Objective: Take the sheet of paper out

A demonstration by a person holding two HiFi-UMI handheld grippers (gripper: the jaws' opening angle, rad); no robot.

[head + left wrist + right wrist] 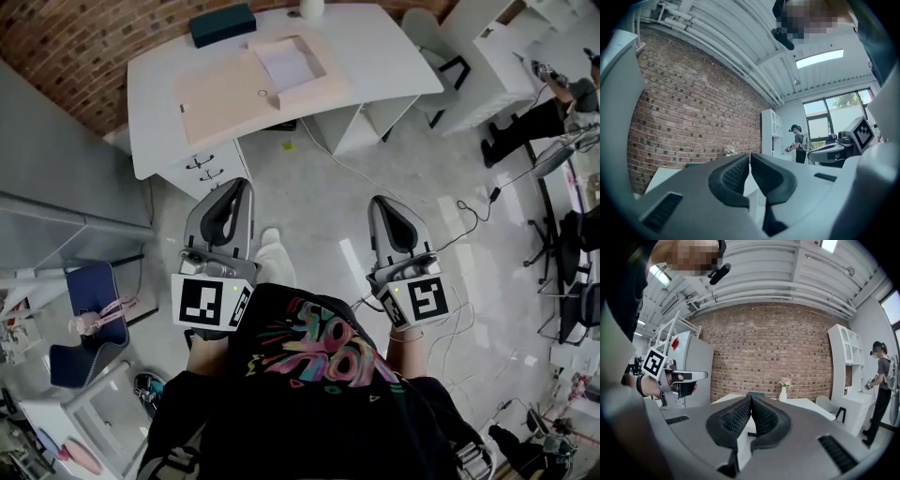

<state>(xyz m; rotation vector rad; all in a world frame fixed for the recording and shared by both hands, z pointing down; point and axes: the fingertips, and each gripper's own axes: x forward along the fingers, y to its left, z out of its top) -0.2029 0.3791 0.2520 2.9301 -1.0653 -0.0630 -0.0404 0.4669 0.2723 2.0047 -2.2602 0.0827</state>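
stage: nothing is judged done yet | sheet of paper point(284, 62) is seen lying in open beige folder point(225, 105) on white desk point(380, 42), untouched | left gripper point(240, 186) and right gripper point(381, 202) are held clenched, empty, well apart from desk | left: approach, grasp, withdrawal of sheet

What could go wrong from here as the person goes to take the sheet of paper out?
Both the left gripper and right gripper are shut, so reaching the sheet of paper without opening might push or crumple it. The sheet lies flat in the beige folder on the desk, so pinching it could drag the folder too. A cable on the floor could catch a foot.
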